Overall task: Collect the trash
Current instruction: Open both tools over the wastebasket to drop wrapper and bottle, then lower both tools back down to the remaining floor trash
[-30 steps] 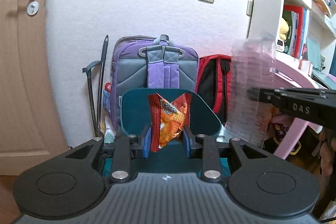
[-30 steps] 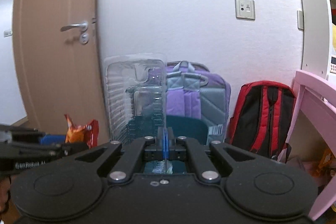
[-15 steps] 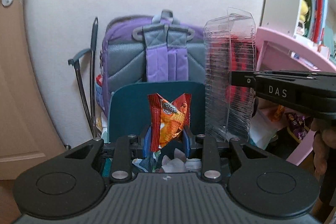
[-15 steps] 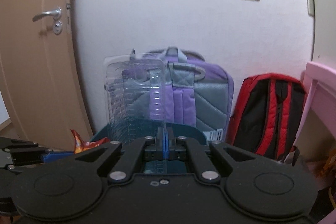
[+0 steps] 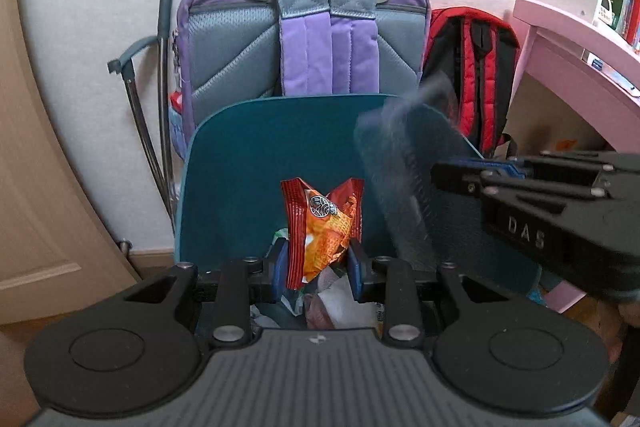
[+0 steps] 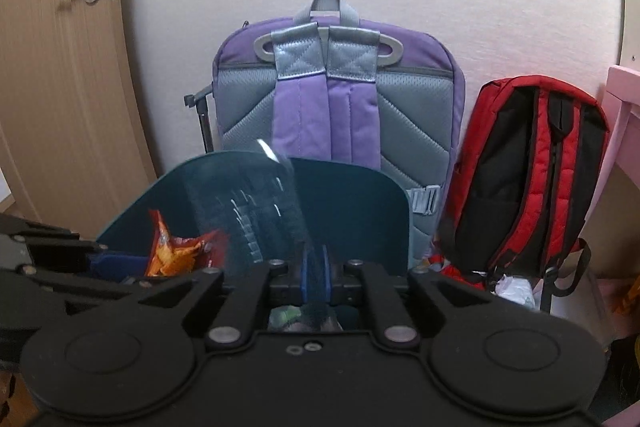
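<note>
1. Two grippers now hang over the open teal plastic bin (image 5: 256, 163), tipped down into it; a second ago both faced the wall and backpacks from higher up, with only the bin's lid edge showing.
2. Left gripper (image 5: 318, 261): jaws part-open and clamped on the crumpled orange-and-red snack wrapper (image 5: 324, 227), same hold as before. Wrapper sits upright between the blue pads, above the paper and plastic scraps (image 5: 332, 295) already in the bin.
3. Right gripper (image 6: 316, 275): jaws have just been opening. The clear ribbed plastic tray (image 6: 256, 211) is between them, but it is tilted left and motion-blurred, where half a second ago it stood upright and pinched. Judgement: the tray is being let go into the bin; contact with the pads cannot be told for sure.
4. Meaning for the task: one piece of trash is about delivered, and the wrapper is placed for release next.
5. Writing: "DAS" in raised letters on the right gripper's side, seen from the left wrist view. A round emblem shows on the wrapper; its text is unreadable.
6. Behind the bin: purple-and-grey backpack (image 5: 316, 27), then red-and-black backpack (image 5: 472, 67), against the wall.
</note>
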Tool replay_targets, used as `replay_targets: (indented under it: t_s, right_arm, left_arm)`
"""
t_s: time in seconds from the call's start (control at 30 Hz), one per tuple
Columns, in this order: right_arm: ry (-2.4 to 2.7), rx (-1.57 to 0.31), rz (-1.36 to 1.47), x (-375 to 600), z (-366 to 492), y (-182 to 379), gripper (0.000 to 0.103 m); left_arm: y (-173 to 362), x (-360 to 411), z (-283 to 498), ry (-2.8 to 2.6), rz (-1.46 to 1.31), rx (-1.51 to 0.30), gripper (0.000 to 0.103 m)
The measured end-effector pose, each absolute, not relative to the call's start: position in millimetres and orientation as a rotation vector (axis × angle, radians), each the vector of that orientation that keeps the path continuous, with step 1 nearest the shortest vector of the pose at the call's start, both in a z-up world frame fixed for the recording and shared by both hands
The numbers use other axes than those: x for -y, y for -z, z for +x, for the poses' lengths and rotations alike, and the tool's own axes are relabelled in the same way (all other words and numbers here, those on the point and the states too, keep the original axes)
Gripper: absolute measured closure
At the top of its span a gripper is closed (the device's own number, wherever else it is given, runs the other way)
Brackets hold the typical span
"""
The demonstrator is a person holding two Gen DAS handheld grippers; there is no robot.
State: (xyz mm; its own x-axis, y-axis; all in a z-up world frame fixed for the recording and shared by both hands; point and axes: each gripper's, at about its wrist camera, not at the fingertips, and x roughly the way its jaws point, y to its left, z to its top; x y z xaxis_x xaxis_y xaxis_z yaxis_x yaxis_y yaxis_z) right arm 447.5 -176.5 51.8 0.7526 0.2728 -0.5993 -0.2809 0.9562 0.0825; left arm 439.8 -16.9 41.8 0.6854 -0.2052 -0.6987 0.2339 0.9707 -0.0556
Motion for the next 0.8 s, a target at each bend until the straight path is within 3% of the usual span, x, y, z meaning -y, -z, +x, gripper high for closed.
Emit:
replay_targets:
  t_s: [0.3, 0.37, 0.43, 0.8]
  right_arm:
    - [-0.310, -0.643, -0.008, 182, 438, -55, 0.084]
    - [-0.317, -0.639, -0.002, 184, 434, -59, 0.080]
    - [-0.322, -0.634, 0.003, 185, 428, -63, 0.078]
    - [-0.358, -0.601, 0.022, 198, 378, -96, 0.071]
  left_arm:
    - [-39, 16, 442, 0.229, 0.017, -0.798, 0.069]
    - [-42, 16, 438, 0.223, 0.015, -0.788, 0.047]
    - [-47, 15, 432, 0.211, 0.014, -0.761, 0.034]
    - [-78, 9, 389, 0.214, 0.001, -0.727, 0.034]
